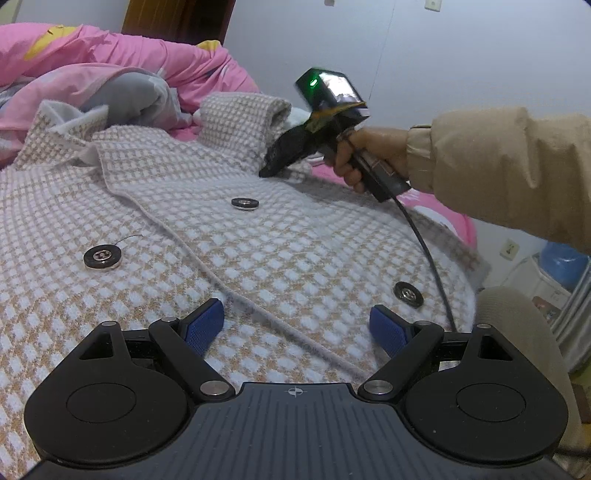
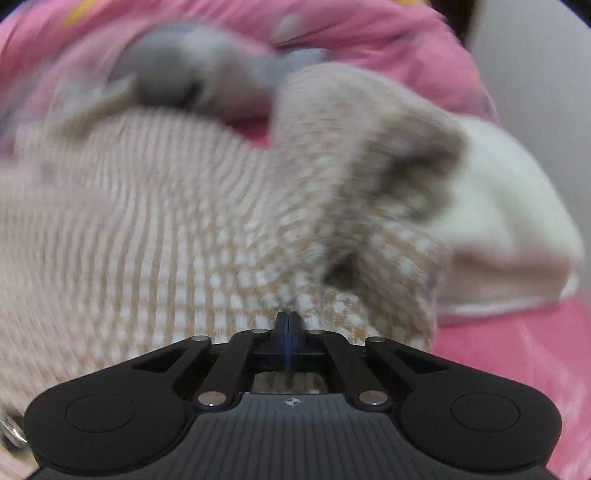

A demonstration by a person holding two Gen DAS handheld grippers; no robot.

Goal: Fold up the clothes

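Left tongs [image 1: 297, 326] wide, hovering over near part of checked coat [image 1: 280, 236] on bed. Right tongs [image 2: 289, 322] fully closed, tips at coat's far sleeve [image 2: 369, 206]; nothing visibly pinched.

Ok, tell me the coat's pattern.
Small tan-and-white checks on the coat; clearest in the left wrist view.

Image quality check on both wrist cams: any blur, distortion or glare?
Left wrist view: sharp, even indoor light, no glare; fisheye bends the beige-and-white checked knit coat outward, dark corners. Right wrist view: heavy motion blur across the coat and the pink quilted duvet; only the closed right claw stays crisp.
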